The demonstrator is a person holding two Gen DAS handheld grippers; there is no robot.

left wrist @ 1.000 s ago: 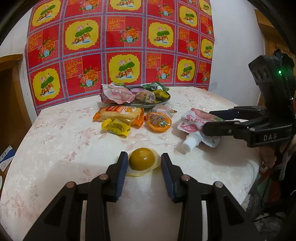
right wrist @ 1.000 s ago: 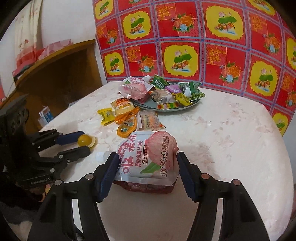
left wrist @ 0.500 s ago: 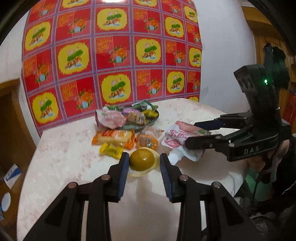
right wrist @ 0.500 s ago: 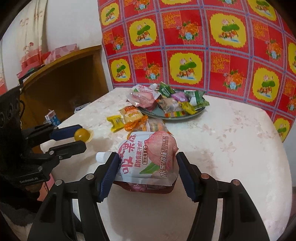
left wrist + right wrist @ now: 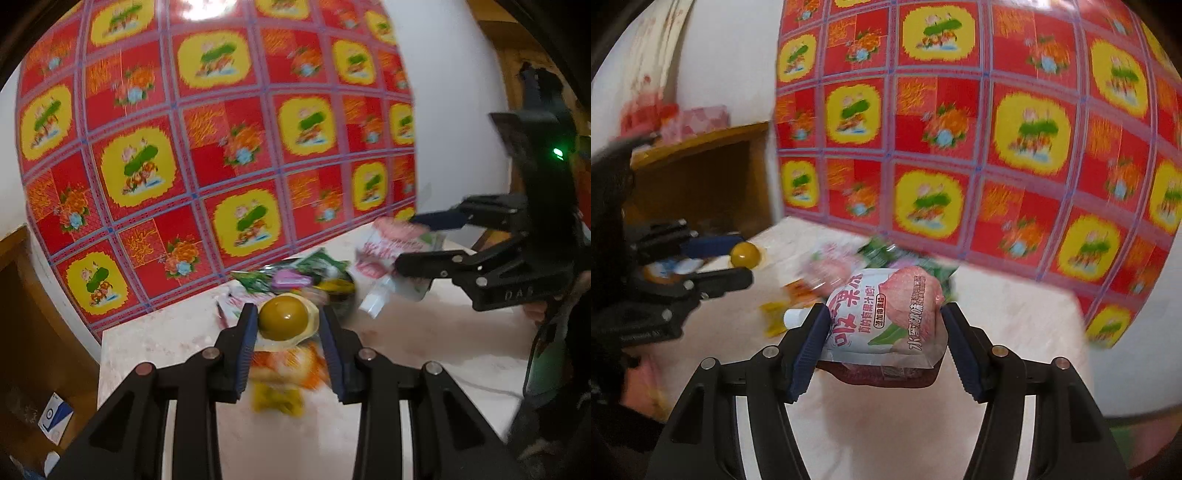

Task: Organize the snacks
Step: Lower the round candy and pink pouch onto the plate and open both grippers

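Pinched the yellow jelly cup (image 5: 284, 319) in the left gripper (image 5: 286, 334) jaws and clamped the peach juice pouch (image 5: 886, 317) in the right gripper (image 5: 884, 341) jaws, both lifted off the counter (image 5: 1015, 314), seemingly bound for the snack plate (image 5: 345, 295).

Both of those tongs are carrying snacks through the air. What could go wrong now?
The round yellow jelly cup sits between the left tongs by its sides only; it might slip out. The pink peach-print drink pouch in the right tongs sags below them and could slide. The grey snack plate looks heaped, so added snacks may tumble off.
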